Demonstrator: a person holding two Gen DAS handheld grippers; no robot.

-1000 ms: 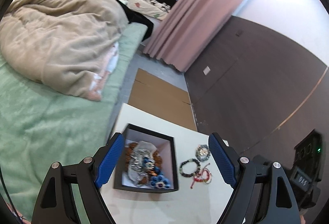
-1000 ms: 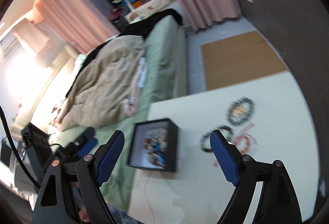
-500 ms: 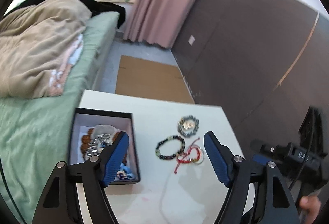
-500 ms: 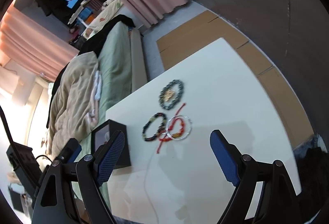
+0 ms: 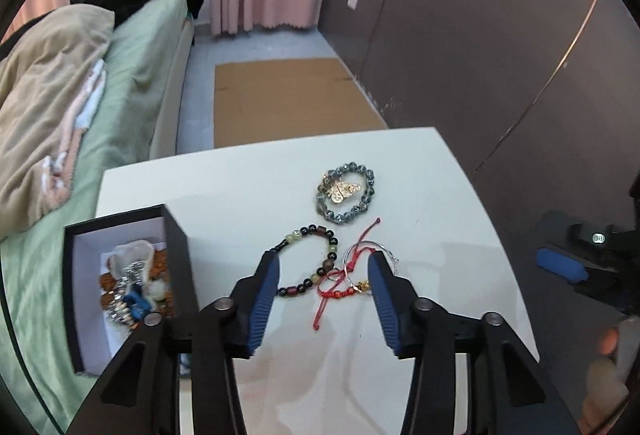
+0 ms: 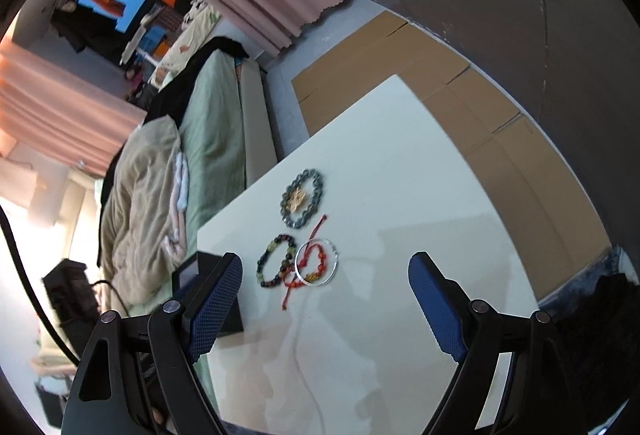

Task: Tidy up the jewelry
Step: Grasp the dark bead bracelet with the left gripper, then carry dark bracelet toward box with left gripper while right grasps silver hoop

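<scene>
On the white table point(image 5: 248, 175) lie a grey-blue bead bracelet point(image 5: 346, 197) with a gold charm, a dark bead bracelet point(image 5: 312, 261), a red cord bracelet point(image 5: 340, 289) and a thin silver bangle point(image 5: 368, 255). A black box point(image 5: 120, 287) at the left holds several jewelry pieces. My left gripper point(image 5: 324, 275) is open and empty, low over the dark bead and red cord bracelets. My right gripper point(image 6: 324, 283) is open and empty, higher, with the bracelets point(image 6: 302, 201) between its fingers in view; the box point(image 6: 208, 295) is partly hidden behind its left finger.
A bed with green sheet point(image 5: 132, 75) and beige duvet point(image 5: 44, 83) runs along the table's left side. Flat cardboard point(image 5: 288, 95) lies on the floor beyond the table. A dark wall point(image 5: 480, 35) stands to the right. The right gripper point(image 5: 560, 267) shows at the table's right edge.
My left gripper swung from over the box to the right and came down over the loose bracelets, its fingers closer together. My right gripper turned right, bringing the bracelets to centre view.
</scene>
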